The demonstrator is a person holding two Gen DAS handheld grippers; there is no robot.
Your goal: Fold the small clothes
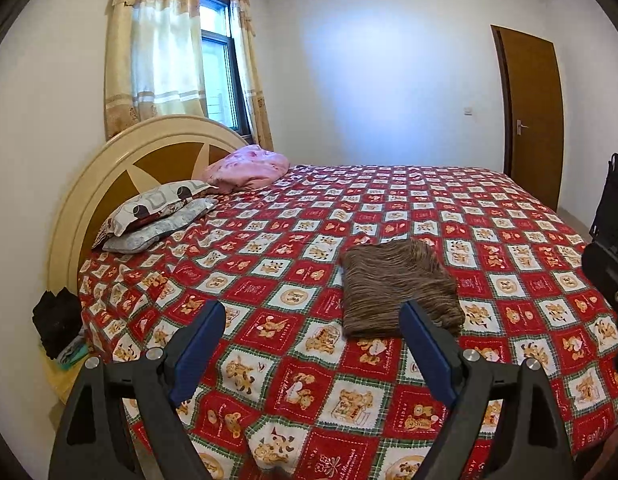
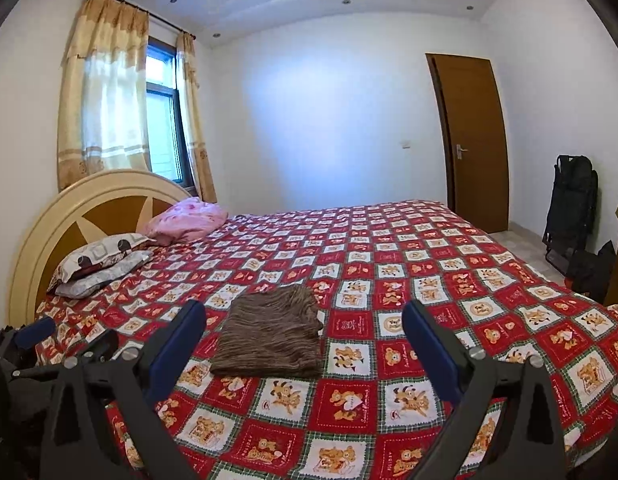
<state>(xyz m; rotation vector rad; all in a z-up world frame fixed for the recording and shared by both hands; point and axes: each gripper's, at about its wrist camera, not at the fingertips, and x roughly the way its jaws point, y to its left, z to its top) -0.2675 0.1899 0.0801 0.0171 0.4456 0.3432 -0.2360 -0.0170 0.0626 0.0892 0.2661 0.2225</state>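
both tongs released, folded cloth lying free on the bed

left wrist view: our left tongs (image 1: pixel 313 318) gape wide and grasp nothing; the brown cloth (image 1: pixel 397 286) lies folded flat on the bed (image 1: pixel 269 248), ahead and right of centre, its near edge just behind the right finger, its long axis running away from us. the tongs tilt gently down, clear of the bedspread. right wrist view: our right tongs (image 2: pixel 305 320) are spread wide and empty too; the cloth (image 2: pixel 273 332) sits ahead between the fingers, nearer the left one, not touching. the left tongs (image 2: pixel 49 332) show at the left edge. we judge neither hand clearly nearer, and the fold looks finished.
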